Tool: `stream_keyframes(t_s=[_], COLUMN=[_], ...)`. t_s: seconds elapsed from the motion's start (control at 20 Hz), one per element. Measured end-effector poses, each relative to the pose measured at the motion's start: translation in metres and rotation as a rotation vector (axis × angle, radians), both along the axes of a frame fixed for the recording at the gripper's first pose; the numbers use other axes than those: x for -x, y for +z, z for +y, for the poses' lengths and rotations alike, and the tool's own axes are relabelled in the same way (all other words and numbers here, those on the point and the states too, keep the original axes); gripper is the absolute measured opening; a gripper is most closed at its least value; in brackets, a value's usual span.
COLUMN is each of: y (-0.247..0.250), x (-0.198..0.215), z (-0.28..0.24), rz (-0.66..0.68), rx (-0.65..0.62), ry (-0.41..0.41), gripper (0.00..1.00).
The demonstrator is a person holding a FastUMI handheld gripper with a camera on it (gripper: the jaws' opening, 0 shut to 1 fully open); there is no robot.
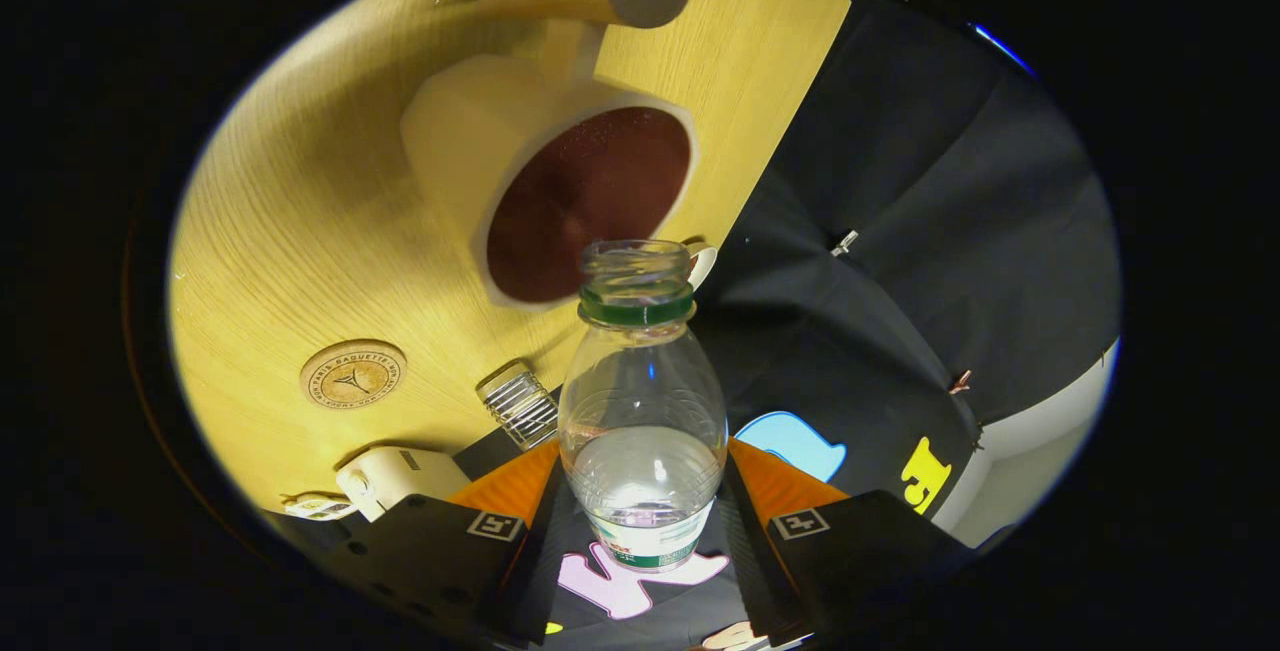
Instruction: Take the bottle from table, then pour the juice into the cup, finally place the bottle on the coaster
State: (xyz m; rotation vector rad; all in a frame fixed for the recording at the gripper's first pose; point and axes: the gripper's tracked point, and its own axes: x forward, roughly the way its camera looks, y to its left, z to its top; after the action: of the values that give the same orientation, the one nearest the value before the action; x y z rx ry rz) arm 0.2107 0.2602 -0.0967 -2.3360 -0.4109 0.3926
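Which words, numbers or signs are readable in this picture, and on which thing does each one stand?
Nothing can be quoted with certainty.
Coaster: a ring of letters around an emblem, too small to read.
Bottle, held between the fingers of the hand-held gripper: a white and green label, too blurred to read.
Finger markers: black square patterns, no words.
Cup: no text.

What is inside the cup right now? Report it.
The cup shows a dark reddish-brown interior, with no clear liquid visible in it. The bottle, held between the hand-held gripper fingers, covers the cup's near rim with its open neck, so that part stays hidden.
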Motion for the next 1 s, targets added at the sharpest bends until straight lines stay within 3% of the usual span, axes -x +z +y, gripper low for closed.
stream_keyframes(t_s=[0.6,0.8,1.0], y=[0.008,0.027,0.053], x=[0.003,0.003,0.004], z=[-0.006,-0.016,-0.033], rz=[0.032,0.043,0.109], rx=[-0.054,-0.166,-0.407], ry=[-0.043,-0.112,-0.247], gripper=[0.75,0.75,0.75])
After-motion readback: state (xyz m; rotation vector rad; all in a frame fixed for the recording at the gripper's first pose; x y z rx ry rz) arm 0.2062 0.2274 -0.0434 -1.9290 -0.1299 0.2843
